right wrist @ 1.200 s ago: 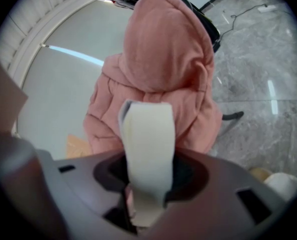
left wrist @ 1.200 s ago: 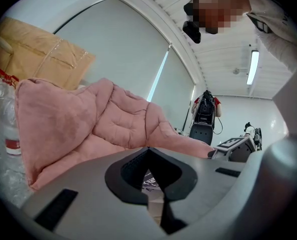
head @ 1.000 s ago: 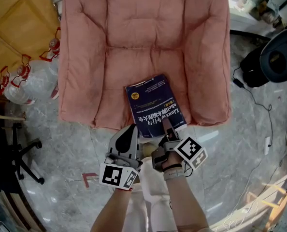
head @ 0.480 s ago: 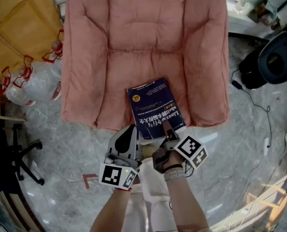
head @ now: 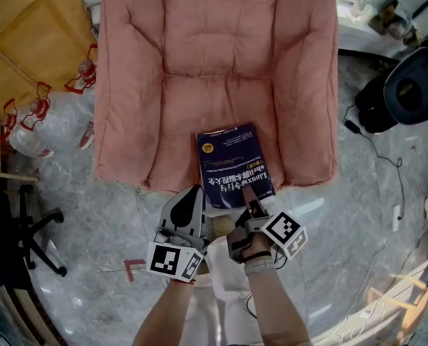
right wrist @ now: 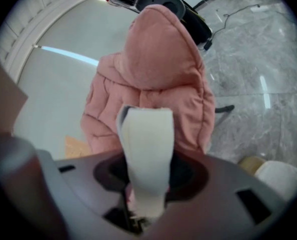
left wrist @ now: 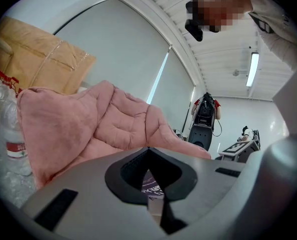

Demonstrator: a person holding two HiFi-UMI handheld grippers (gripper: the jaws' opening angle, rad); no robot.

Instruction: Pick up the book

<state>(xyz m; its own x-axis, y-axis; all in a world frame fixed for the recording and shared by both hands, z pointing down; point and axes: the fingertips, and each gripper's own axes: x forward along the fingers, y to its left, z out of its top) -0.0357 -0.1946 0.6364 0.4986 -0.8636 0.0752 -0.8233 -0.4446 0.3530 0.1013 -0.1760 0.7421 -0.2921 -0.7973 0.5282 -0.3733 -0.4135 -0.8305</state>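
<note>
The book point(head: 232, 161) has turned in front of the right gripper point(head: 248, 195) — earlier its far edge slanted off to one side, and now it lies squarer ahead of the jaws and slightly nearer them.

left hand-held gripper point(head: 193, 193): jaws together | right hand-held gripper point(head: 248, 192): jaws clamped, angled down

lt: bright, even | glare: floor point(head: 372, 222) streaks | right gripper view: soft | edges: fisheye, dark

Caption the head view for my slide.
Right tongs clamp the near edge of a blue book on a pink chair; left tongs sit beside them.
</note>
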